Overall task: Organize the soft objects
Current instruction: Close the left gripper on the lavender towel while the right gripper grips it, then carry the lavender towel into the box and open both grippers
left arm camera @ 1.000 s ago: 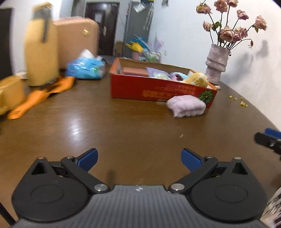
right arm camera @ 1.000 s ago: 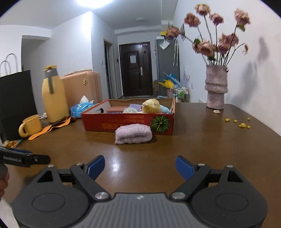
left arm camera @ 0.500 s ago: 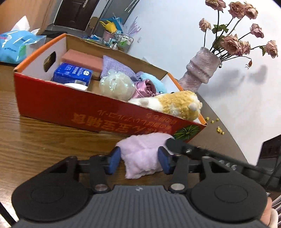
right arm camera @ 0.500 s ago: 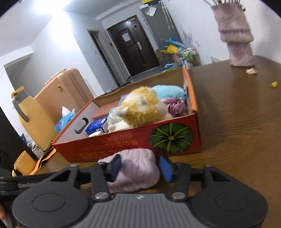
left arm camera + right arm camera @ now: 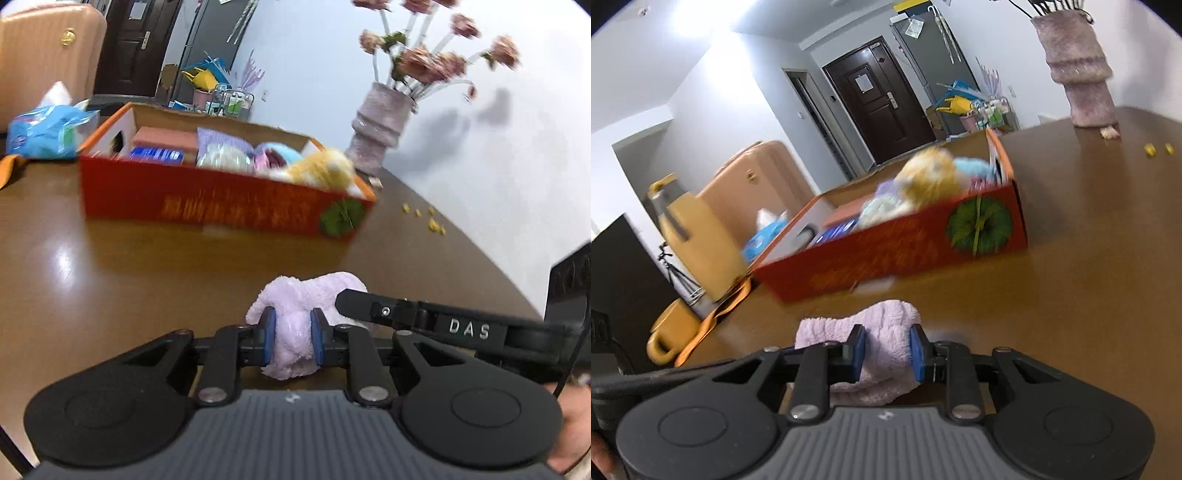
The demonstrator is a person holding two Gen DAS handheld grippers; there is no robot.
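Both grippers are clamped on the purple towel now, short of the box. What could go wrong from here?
1. The left gripper and right gripper each pinch a separate bunch of the purple towel; moving apart could unroll it.
2. The red box is already full near the yellow plush, so the towel may spill over the rim.

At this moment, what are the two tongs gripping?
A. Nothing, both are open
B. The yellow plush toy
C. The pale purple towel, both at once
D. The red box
C: the left tongs and right tongs are each closed on the towel, in front of the red box.
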